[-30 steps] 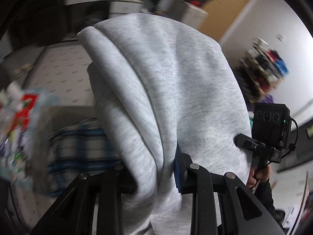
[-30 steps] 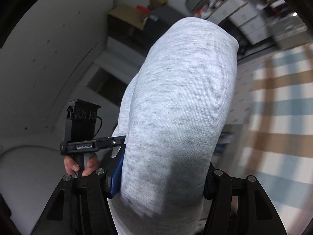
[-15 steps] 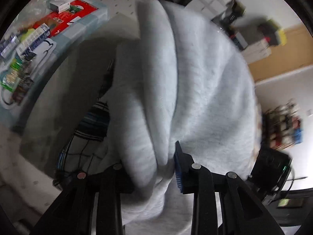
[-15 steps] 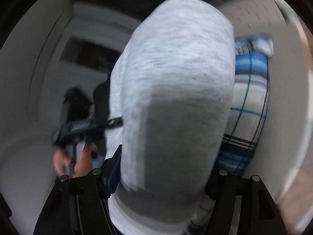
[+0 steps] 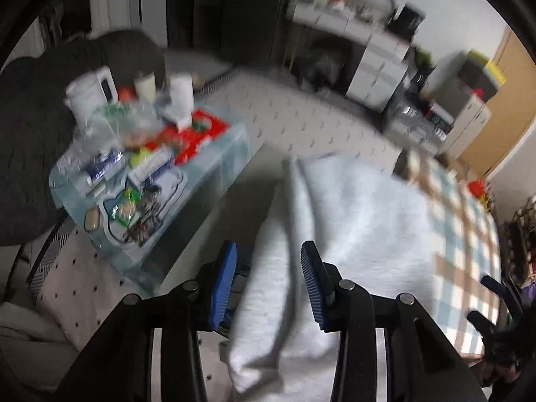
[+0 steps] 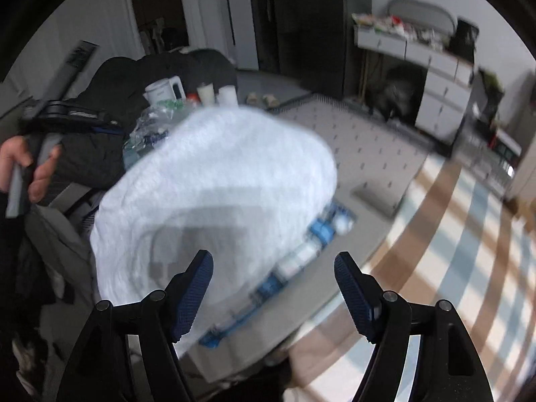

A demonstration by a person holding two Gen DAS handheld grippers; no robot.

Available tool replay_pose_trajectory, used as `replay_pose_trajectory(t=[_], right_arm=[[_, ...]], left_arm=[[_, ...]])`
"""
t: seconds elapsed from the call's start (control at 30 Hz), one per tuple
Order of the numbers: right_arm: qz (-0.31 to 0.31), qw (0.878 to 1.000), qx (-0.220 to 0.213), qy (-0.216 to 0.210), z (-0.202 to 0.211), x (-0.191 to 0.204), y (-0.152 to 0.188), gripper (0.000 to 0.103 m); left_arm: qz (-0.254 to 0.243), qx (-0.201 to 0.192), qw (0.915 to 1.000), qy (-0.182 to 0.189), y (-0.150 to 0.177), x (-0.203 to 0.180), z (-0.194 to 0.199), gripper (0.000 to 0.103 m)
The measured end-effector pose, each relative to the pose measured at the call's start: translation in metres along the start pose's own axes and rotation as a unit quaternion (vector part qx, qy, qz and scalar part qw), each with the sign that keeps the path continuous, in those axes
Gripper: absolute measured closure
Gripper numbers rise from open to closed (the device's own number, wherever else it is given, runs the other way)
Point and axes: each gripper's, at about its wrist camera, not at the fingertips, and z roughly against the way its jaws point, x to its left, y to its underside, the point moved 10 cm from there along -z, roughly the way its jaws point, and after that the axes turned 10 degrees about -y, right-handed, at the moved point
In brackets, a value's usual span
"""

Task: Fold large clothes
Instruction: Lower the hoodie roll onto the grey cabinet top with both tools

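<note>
1. Left wrist view: no writing can be read; the packets on the pale blue low table (image 5: 214, 154) are smeared by motion blur.
2. The left gripper (image 5: 266, 283) points steeply down, its blue-padded jaws partly apart and opening. A fold of the grey sweatshirt (image 5: 351, 221) lies between the pads, but neither pad presses on it.
3. The sweatshirt lies folded, its long axis running away from the camera toward the checked blanket (image 5: 469, 234), which it touches along its right side. A narrow ridge of cloth runs lengthwise down its left edge and passes between the jaws.
4. At the lower right edge dark parts of the other tool show, too blurred to make out.
5. Right wrist view: a label on the black tool at the far left is too blurred to read.
6. The right gripper (image 6: 273, 289) tilts downward, jaws wide and opening. The sweatshirt (image 6: 217, 181) bulges just ahead of the left pad and lies partly between the jaws; no pad grips it.
7. It rests on a blue plaid garment (image 6: 301, 254), whose edge shows along its lower right.
8. The person's left hand (image 6: 30, 171) is curled round a grey handle at the left edge.
</note>
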Motion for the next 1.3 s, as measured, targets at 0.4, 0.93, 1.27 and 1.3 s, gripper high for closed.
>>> replay_pose_trajectory(t=[0.4, 0.93, 1.27, 1.3], right_arm=[[0.059, 0.985, 0.153, 0.06, -0.15, 0.001, -0.022, 0.048], [0.036, 0.992, 0.122, -0.014, -0.125, 0.036, -0.101, 0.048], [0.062, 0.962, 0.251, 0.082, -0.239, 0.038, -0.066, 0.052], [0.069, 0.961, 0.256, 0.082, -0.237, 0.038, -0.066, 0.052]], left_arm=[[-0.121, 0.014, 0.992, 0.033, 0.102, -0.058, -0.099, 0.049], [-0.035, 0.042, 0.9894, 0.134, 0.088, -0.025, -0.091, 0.021], [-0.011, 0.053, 0.9889, 0.138, 0.085, -0.031, -0.097, 0.02], [-0.006, 0.055, 0.9887, 0.139, 0.084, -0.03, -0.094, 0.02]])
